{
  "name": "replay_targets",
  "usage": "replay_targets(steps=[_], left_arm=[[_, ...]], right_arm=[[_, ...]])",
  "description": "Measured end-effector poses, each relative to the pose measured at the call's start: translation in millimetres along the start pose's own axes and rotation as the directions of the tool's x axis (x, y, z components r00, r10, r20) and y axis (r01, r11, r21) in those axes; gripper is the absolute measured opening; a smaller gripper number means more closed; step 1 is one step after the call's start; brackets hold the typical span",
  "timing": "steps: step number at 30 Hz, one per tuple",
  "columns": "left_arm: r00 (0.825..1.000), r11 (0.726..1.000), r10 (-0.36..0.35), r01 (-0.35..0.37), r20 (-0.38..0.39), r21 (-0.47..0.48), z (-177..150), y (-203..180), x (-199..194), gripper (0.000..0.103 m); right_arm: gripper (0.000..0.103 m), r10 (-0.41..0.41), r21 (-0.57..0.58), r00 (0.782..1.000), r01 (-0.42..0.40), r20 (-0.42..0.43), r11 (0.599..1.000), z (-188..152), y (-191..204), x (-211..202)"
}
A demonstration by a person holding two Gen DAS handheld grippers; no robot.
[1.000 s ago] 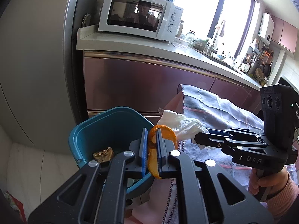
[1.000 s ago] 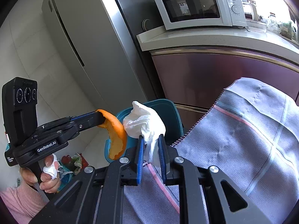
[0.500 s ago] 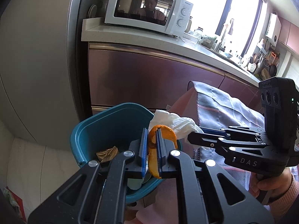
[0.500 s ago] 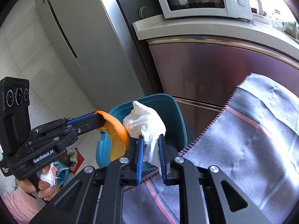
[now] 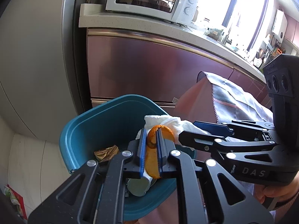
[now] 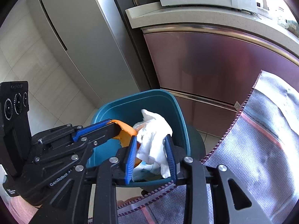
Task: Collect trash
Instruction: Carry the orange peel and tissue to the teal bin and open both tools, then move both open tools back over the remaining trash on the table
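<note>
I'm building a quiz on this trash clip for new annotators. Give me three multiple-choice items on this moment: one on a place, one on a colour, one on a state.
1. Where is the tissue?
A. on the counter
B. between the right gripper's fingers, over the bin
C. on the floor

2. What colour is the bin?
A. teal
B. red
C. white

3. How does the left gripper stand?
A. wide open and empty
B. shut on the orange peel
C. shut on the tissue

Answers:
1 B: the right wrist view shows the tissue between the blue pads above the bin's mouth, and those jaws are opening.
2 A: its walls read teal in both views.
3 B: the left wrist view shows the pads pressed on the peel.
</note>
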State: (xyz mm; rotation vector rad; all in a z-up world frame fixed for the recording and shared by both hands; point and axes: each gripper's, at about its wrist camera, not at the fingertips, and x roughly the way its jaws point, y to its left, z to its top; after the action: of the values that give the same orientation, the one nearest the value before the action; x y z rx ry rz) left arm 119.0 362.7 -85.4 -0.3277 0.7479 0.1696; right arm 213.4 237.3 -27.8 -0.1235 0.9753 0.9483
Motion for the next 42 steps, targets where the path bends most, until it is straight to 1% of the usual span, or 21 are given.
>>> replay_targets(steps=[3,7,8,10,14,17,21,27,29,31,32,34,36,38,40,42], left_arm=[[1.000,1.000,-0.003,0.003,-0.021,-0.017,-1.2,2.9,11.9,0.011],[0.999,0.999,-0.016,0.015,-0.035,-0.034,-4.3,7.0,21.0,0.012],[0.999,0.999,-0.015,0.014,-0.033,-0.035,-4.7,7.6,21.6,0.012],[0.999,0.999,-0.021,0.020,-0.029,-0.033,-5.0,7.1,21.9,0.016],[0.999,0.999,-0.030,0.029,-0.019,-0.028,-4.9,6.3,17.9,0.017],[0.999,0.999,-0.041,0.041,0.002,-0.015,-5.1,1.5,8.4,0.017],[0.997,0.998,-0.064,0.063,0.048,0.021,-5.3,-12.0,-13.3,0.025],[0.983,0.986,-0.139,0.127,0.116,0.105,-12.1,-45.9,-51.6,0.037],[0.977,0.978,-0.173,0.155,0.128,0.140,-16.5,-61.1,-61.8,0.040],[0.967,0.966,-0.221,0.199,0.129,0.166,-20.2,-77.2,-70.7,0.043],[0.961,0.958,-0.247,0.223,0.126,0.181,-22.8,-86.7,-74.1,0.044],[0.949,0.940,-0.294,0.266,0.112,0.215,-29.3,-106.9,-77.6,0.050],[0.938,0.920,-0.334,0.304,0.089,0.249,-36.8,-128.9,-78.3,0.054],[0.925,0.894,-0.375,0.345,0.055,0.286,-44.7,-152.9,-75.5,0.055],[0.916,0.872,-0.400,0.374,0.018,0.316,-53.7,-178.6,-71.0,0.056],[0.904,0.847,-0.427,0.408,-0.022,0.341,-62.3,-205.5,-65.2,0.056]], right_arm=[[0.039,0.009,0.013,1.000,-0.009,-0.001,1.000,-1.3,-3.5,0.8],[0.039,0.017,0.032,1.000,-0.017,0.001,0.999,-5.9,-9.3,-1.6],[0.039,0.020,0.035,1.000,-0.020,0.005,0.999,-9.0,-11.1,-5.0],[0.039,0.027,0.041,1.000,-0.027,0.012,0.999,-11.9,-13.2,-9.1],[0.039,0.038,0.052,0.999,-0.039,0.034,0.998,-20.6,-17.2,-22.5],[0.039,0.047,0.053,0.998,-0.049,0.052,0.997,-26.5,-17.9,-33.2],[0.039,0.061,0.047,0.994,-0.065,0.088,0.997,-37.2,-18.6,-55.3],[0.044,0.056,0.041,0.985,-0.063,0.163,0.997,-64.2,-24.4,-102.4],[0.046,0.050,0.044,0.981,-0.059,0.187,0.997,-76.9,-29.4,-121.0],[0.048,0.032,0.054,0.977,-0.044,0.210,0.998,-91.2,-37.3,-140.1],[0.048,0.019,0.059,0.975,-0.033,0.221,0.998,-99.1,-41.7,-150.3],[0.051,-0.018,0.084,0.969,-0.003,0.245,0.996,-115.4,-51.2,-169.5],[0.051,-0.057,0.119,0.963,0.026,0.262,0.993,-131.4,-61.4,-185.4],[0.052,-0.116,0.164,0.955,0.072,0.274,0.984,-152.9,-73.6,-204.9],[0.052,-0.159,0.219,0.946,0.098,0.282,0.971,-172.9,-89.3,-222.4],[0.052,-0.224,0.272,0.933,0.146,0.282,0.951,-192.1,-105.3,-240.1]])
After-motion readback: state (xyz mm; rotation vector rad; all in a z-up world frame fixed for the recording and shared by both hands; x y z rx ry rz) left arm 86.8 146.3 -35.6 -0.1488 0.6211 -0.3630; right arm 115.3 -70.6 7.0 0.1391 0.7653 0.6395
